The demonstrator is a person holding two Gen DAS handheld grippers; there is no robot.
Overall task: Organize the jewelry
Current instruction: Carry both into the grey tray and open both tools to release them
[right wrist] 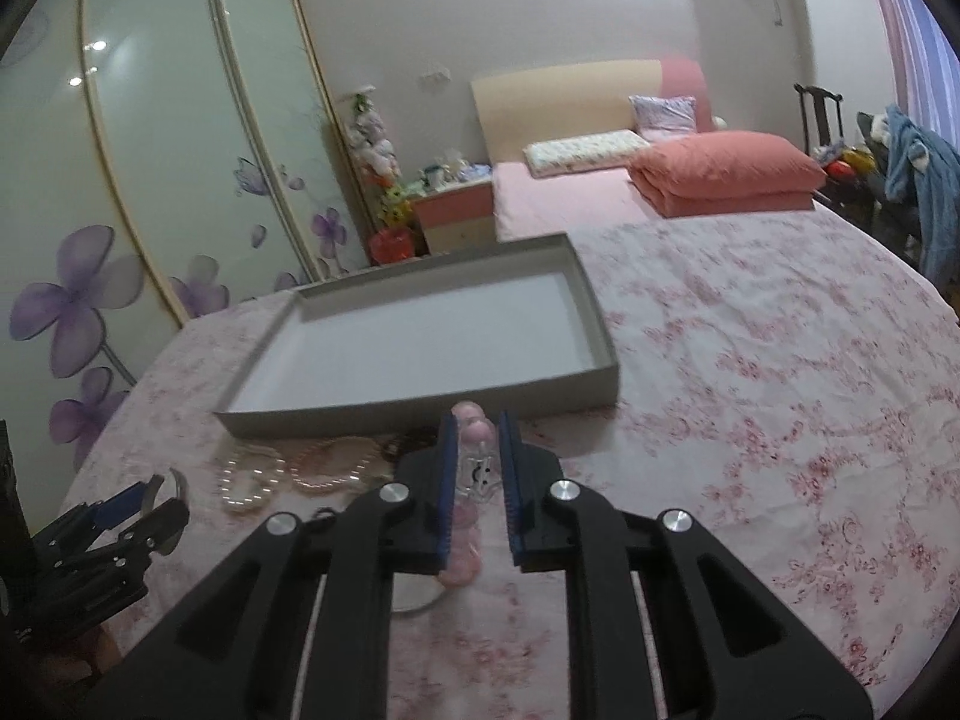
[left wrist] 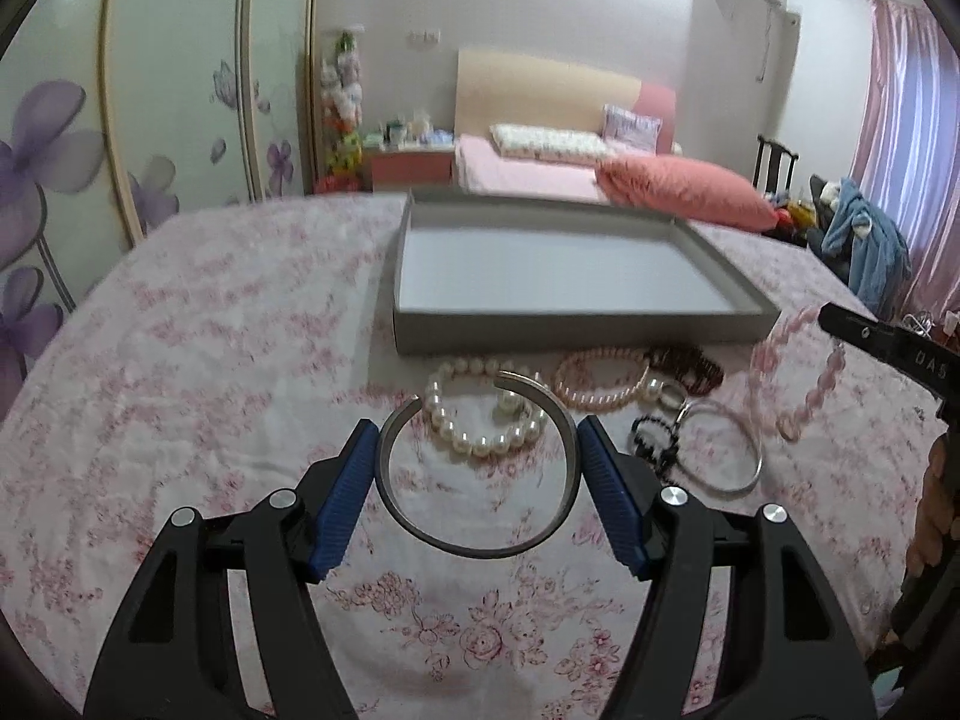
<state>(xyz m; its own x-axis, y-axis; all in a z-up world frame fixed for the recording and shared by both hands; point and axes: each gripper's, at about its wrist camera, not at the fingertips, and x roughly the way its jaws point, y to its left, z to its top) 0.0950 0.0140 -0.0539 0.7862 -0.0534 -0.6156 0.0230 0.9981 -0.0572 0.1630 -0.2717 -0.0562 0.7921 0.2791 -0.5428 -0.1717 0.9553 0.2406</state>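
Note:
My left gripper (left wrist: 477,450) is shut on a silver open bangle (left wrist: 480,546), held between the blue pads above the floral cloth. My right gripper (right wrist: 477,438) is shut on a pink bead bracelet (right wrist: 474,438), which hangs from it in the left wrist view (left wrist: 798,372). An empty grey tray (left wrist: 570,336) (right wrist: 414,405) lies just beyond. On the cloth lie a white pearl bracelet (left wrist: 474,438), a pink pearl strand (left wrist: 600,384), a dark red bead bracelet (left wrist: 690,366), a black bead bracelet (left wrist: 654,441) and a thin silver ring bangle (left wrist: 726,483).
The table has a pink floral cloth (left wrist: 180,360). Behind it are a bed with a coral pillow (left wrist: 684,192), a wardrobe with purple flowers (right wrist: 78,294), and a chair with blue clothes (left wrist: 870,240). My left gripper shows at the lower left of the right wrist view (right wrist: 159,501).

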